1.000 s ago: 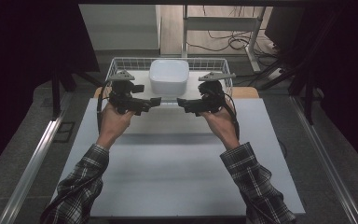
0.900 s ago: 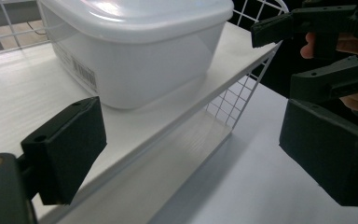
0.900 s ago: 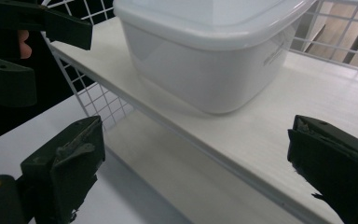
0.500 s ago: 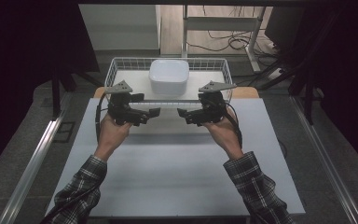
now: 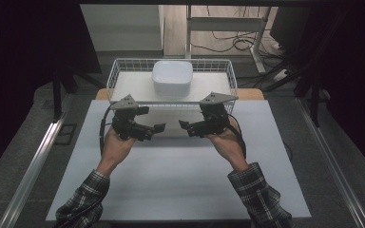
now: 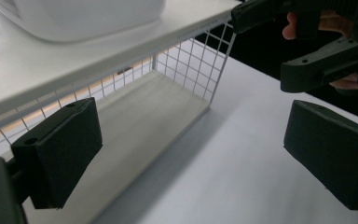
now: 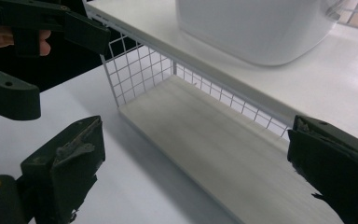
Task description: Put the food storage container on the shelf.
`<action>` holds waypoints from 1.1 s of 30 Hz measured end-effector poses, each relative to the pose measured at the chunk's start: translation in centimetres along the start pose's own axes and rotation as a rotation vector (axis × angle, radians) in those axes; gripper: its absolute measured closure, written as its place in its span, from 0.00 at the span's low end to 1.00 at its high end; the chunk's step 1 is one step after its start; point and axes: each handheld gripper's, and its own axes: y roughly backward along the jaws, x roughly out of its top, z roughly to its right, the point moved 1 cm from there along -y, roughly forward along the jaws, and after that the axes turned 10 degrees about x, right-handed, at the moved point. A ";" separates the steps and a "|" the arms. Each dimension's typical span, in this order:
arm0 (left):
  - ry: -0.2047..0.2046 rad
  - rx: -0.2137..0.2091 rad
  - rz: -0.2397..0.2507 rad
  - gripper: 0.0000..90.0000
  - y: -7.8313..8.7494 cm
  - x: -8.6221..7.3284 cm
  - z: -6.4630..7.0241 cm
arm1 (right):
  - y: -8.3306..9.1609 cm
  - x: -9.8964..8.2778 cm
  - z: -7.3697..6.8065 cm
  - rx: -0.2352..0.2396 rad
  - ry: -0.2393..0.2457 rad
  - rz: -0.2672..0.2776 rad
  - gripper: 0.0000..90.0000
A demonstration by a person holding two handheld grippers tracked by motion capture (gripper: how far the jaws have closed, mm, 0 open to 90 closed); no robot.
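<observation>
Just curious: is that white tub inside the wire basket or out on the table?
Inside. The tub sits within the basket, wire walls around it.

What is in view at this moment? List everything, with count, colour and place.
Wire basket: one, white, at the far edge of the table, with a pale board as its floor.
Container: one, white, rounded corners, sitting inside the basket at its middle.
Table: one, white top, bare in front of the grippers.
Cables: several, dark, on the floor beyond the basket.
Left gripper: one, black, held above the table just short of the basket, jaws open, holding nothing.
Right gripper: one, black, facing the left one, jaws open, holding nothing.
Hands: two, one gripping each gripper.
Sleeves: two, dark plaid, coming in from the near edge.
</observation>
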 end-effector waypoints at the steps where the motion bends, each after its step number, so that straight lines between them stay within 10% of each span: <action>1: -0.002 -0.002 -0.006 0.04 0.0 -0.4 0.3 | 0.0 -0.3 -0.2 0.006 0.002 0.000 0.04; 33: 0.013 -0.005 -0.059 0.04 0.2 -6.9 2.3 | 0.8 -6.1 -1.6 0.017 0.036 -0.029 0.00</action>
